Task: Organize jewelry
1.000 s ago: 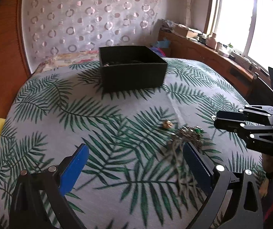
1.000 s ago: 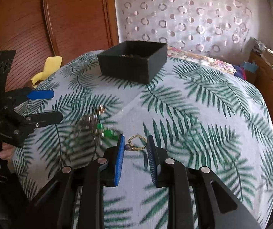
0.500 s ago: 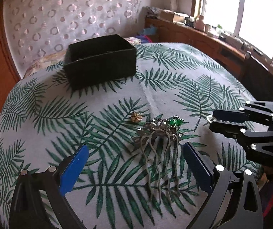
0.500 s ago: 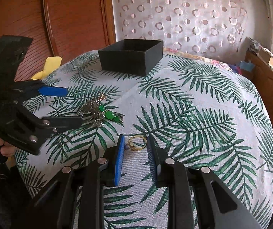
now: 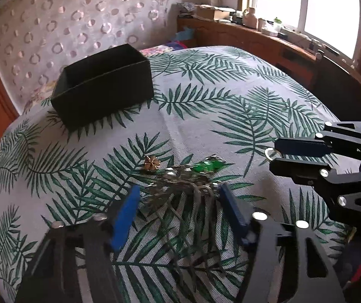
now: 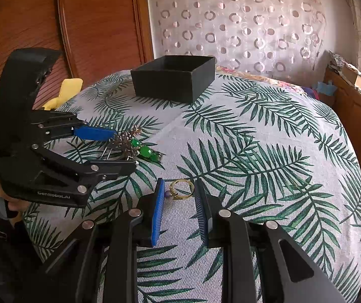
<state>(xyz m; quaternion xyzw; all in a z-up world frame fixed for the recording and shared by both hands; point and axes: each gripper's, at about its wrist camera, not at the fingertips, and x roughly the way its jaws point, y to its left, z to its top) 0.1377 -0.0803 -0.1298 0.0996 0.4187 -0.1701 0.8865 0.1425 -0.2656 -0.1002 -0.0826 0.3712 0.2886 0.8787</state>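
Right wrist view: one box (image 6: 175, 80), one hairpin (image 6: 129, 146) between closing left claw (image 6: 122, 149), one ring (image 6: 181, 189) before narrow right claw (image 6: 180, 202).

left tongs (image 5: 177, 209) now closing around the hair comb (image 5: 188, 189), nearer than before

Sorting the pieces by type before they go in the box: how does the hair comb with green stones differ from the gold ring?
The hair comb is dull grey metal with long prongs and green stones; the gold ring is a plain bright band with a small dark bead. The comb is much larger than the ring. The comb lies between the closing jaws of the left gripper; the ring lies just ahead of the right gripper. Both rest on the leaf-print cloth, outside the black box.
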